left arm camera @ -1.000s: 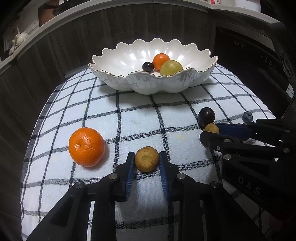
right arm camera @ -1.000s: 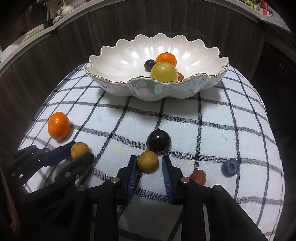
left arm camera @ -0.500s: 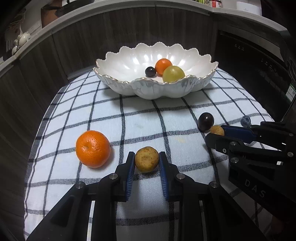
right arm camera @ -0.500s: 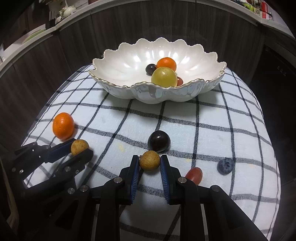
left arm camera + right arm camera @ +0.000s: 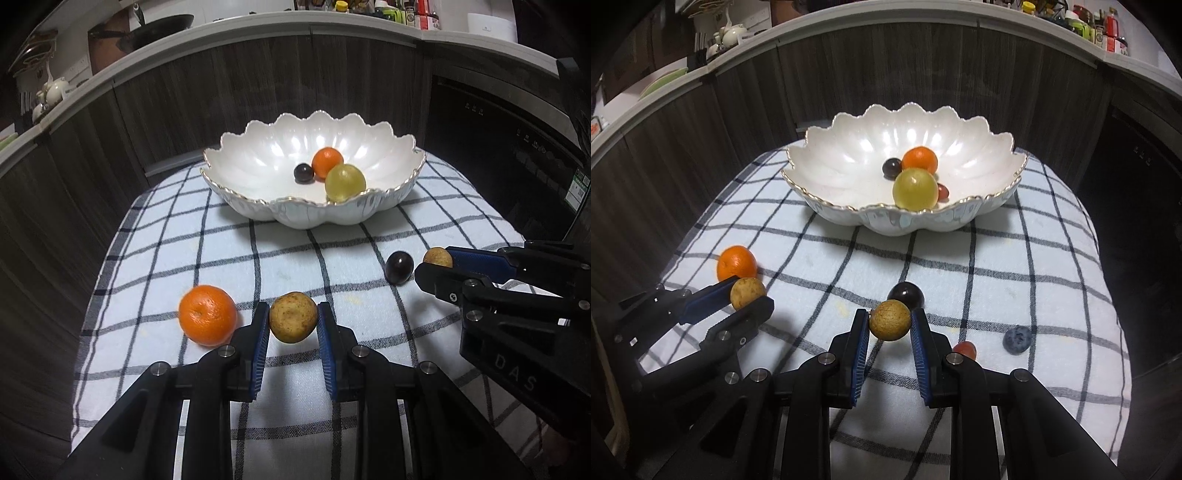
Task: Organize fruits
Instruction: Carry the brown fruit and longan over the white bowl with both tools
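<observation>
Now each set of fingers is clenched on one small brown fruit, left (image 5: 293,322) and right (image 5: 890,319), both carried above the checked cloth (image 5: 1015,258); the next move, I judge, calls for reaching over the scalloped rim of the white bowl (image 5: 993,210) before releasing. Four fruits sit inside (one half hidden), and four lie loose: orange (image 5: 207,315), dark grape (image 5: 905,294), red grape (image 5: 964,349), blueberry (image 5: 1017,339).

Bowl (image 5: 849,155): glossy white glazed ceramic, pearly sheen, gilt rim. Cloth (image 5: 1015,266): matt woven checked fabric, slightly nubby. Left gripper (image 5: 292,325) and right gripper (image 5: 889,325): matt black plastic, ribbed blue pads, bright metal pins. Longans (image 5: 293,322) (image 5: 889,319): dull, rough tan skin. Mandarin (image 5: 207,315): pitted, faintly shiny. Dark grape (image 5: 905,295): smooth, glossy. Cabinets (image 5: 923,66): matt wood grain.
</observation>
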A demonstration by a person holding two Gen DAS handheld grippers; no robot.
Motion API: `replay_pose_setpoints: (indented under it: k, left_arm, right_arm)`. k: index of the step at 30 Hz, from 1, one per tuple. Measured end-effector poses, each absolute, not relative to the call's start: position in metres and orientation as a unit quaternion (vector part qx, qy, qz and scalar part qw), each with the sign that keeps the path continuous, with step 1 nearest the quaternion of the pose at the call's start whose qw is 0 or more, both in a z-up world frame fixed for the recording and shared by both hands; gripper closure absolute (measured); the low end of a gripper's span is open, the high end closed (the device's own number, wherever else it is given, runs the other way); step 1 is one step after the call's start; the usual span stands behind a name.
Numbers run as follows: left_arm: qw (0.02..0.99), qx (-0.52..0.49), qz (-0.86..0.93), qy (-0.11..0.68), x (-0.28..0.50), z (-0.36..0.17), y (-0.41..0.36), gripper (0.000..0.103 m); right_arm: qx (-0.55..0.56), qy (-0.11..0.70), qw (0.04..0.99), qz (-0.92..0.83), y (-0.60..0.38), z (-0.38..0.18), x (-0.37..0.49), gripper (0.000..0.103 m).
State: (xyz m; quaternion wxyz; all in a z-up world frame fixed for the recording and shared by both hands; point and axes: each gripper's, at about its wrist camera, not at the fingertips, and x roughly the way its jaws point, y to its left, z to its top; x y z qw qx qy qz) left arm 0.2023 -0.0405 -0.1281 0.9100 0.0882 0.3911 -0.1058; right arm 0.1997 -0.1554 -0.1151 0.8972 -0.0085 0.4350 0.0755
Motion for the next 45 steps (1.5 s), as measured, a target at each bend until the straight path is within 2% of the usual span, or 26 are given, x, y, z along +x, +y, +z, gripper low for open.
replay_pose_setpoints:
  k: [24,45]
  left_arm:
    - [0.926,0.074,-0.097,0.357,0.216,-0.081,-0.046,0.077]
    - [0.936,0.060,-0.082,0.338,0.282,-0.052,-0.046,0.077]
  right_arm:
    - [-0.008,0.384,0.922,0.053,-0.170,-0.063,0.210,0.079]
    - [-0.004,0.356,0.934,0.026,-0.188,-0.037,0.267,0.078]
